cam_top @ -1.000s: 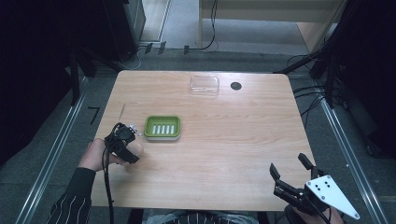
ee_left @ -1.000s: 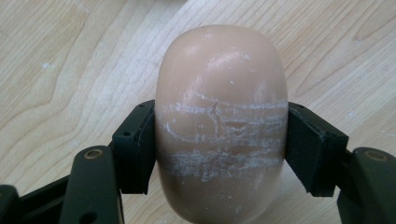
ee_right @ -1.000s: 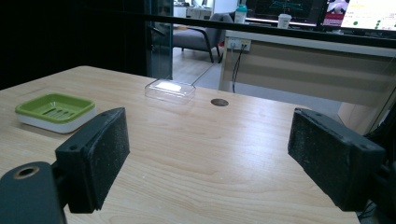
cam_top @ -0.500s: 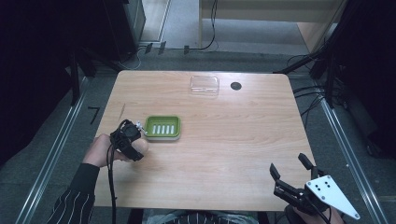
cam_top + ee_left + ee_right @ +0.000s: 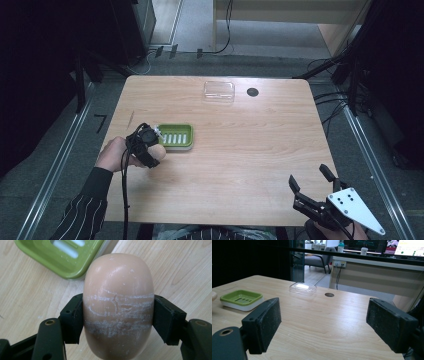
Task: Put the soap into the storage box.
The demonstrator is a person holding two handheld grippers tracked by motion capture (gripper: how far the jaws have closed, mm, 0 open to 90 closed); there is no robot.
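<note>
A pale, egg-shaped bar of soap [image 5: 118, 305] was held across its waist by the left gripper [image 5: 117, 315], whose fingers [image 5: 72, 318] were closed on it from both sides. In the high view the soap [image 5: 156, 152] was seen at the near-left corner of the green soap dish [image 5: 176, 136], just beside it and over the wooden surface [image 5: 240, 150]; whether it was lifted clear of the wood could not be told.

The soap was judged firm but markable: white scuff lines were seen scratched across its middle, where the pads pressed. Its rounded, smooth skin was thought likely to be slippery, so that a grip above or below the widest part could squeeze it out of the fingers. The waist, already taken, was judged the soundest place to hold. Little weight was expected.

The left hand [image 5: 114, 154] was seen coming in from the lower left, a striped sleeve [image 5: 82, 215] behind it, with the gripper pointed toward the dish and its cable trailing back over the edge.

The right gripper [image 5: 312, 182] was held low at the near-right corner, its fingers [image 5: 263, 323] spread wide with nothing between them, aimed level across the surface toward a clear plastic lid [image 5: 303, 288] at the far edge.
</note>
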